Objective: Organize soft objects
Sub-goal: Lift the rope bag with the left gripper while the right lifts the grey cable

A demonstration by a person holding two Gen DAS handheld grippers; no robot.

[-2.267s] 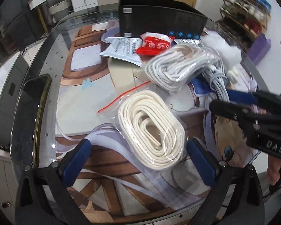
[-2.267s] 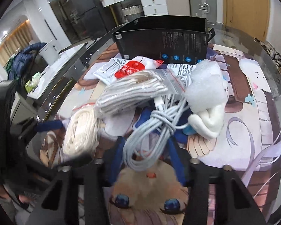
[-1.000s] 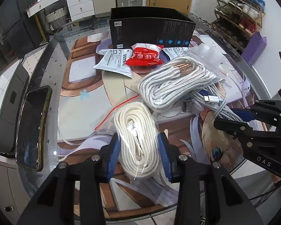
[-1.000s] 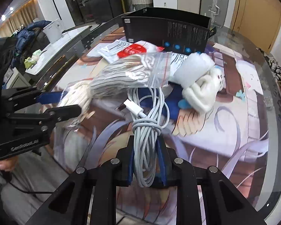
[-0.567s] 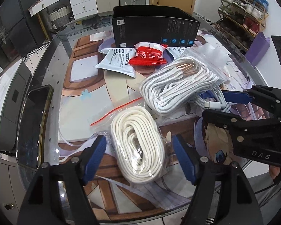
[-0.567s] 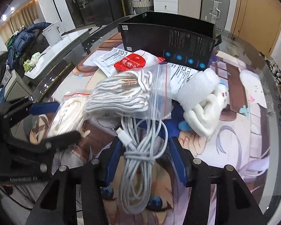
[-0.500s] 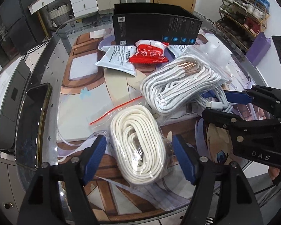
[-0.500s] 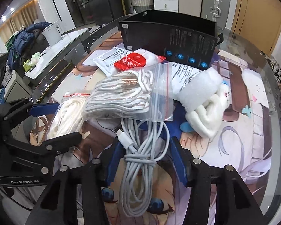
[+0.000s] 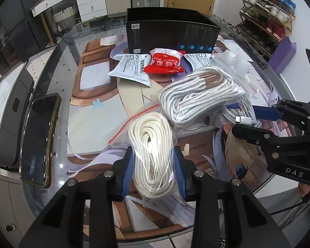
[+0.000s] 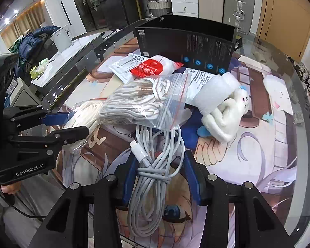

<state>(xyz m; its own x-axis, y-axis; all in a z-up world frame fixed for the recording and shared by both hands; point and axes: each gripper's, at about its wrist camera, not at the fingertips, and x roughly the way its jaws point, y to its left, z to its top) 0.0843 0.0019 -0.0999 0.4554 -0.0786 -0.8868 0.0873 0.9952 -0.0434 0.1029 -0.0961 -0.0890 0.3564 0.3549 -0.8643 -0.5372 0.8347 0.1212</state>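
Note:
My left gripper (image 9: 154,163) is shut on a clear zip bag of cream rope (image 9: 150,144) near the table's front edge; the bag also shows in the right wrist view (image 10: 82,117). My right gripper (image 10: 158,167) straddles a bundled white charging cable (image 10: 153,177), its jaws partly closed and close to the bundle's sides. A second bag of white cords (image 9: 200,97) lies on the cable's far end. A white plush toy (image 10: 225,115) lies to the right of it.
An open black box (image 9: 171,34) stands at the back of the glass table (image 9: 51,66). White packets (image 9: 132,70) and a red packet (image 9: 165,64) lie in front of it. A phone (image 9: 39,142) lies at the left edge.
My left gripper has closed on the cream rope bag. My right gripper, open around the cable, has narrowed its jaws toward the bundle.

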